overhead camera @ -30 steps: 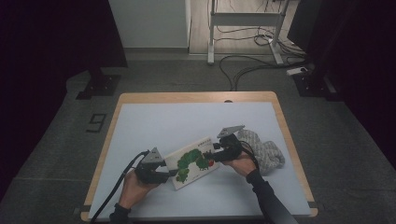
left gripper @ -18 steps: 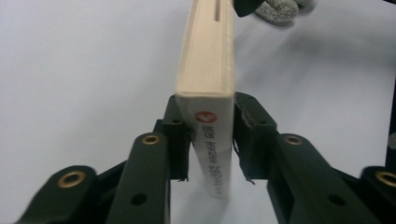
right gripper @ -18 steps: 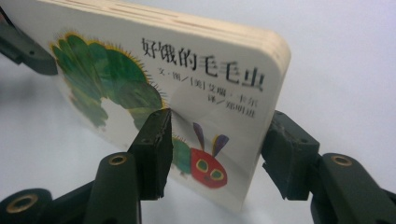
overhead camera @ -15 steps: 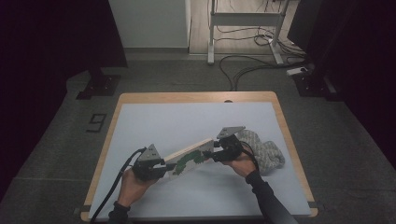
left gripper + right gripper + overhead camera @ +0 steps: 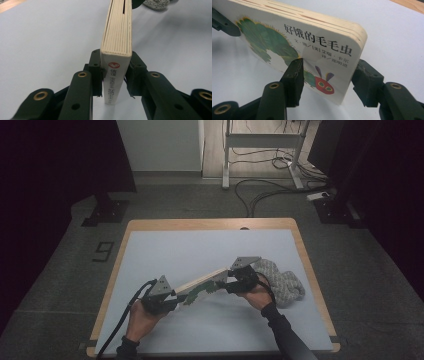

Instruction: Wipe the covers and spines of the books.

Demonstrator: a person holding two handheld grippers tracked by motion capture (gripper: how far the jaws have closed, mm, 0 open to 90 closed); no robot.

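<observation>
The board book (image 5: 202,285) hangs in the air just above the desk (image 5: 175,245), carried between the two grippers. It is tipped up on edge, its caterpillar cover facing toward the person and the page edges on top. The left gripper (image 5: 167,299) grips the spine end; in the left gripper view its jaws are clenched on the book (image 5: 116,50), one on each cover, right at the corner. The right gripper (image 5: 230,282) takes the opposite end; in the right gripper view the book (image 5: 294,47) sits between the jaws, one pressing the cover beside the caterpillar's head, the other behind the back cover, so it is grasping too. A grey knitted cloth (image 5: 282,282) lies bunched on the desk just beyond the right hand (image 5: 257,295).

The step in hand looks like turning the book over or standing it up. To do it well, both ends should turn together, at one pace, so that the thick pages do not twist or fan open. The left hold is shallow, near the corner, so that pinch should stay firm until the book rests on the desk. It seems wise to bring it down on bare desk well apart from the cloth, then release one gripper at a time.
</observation>
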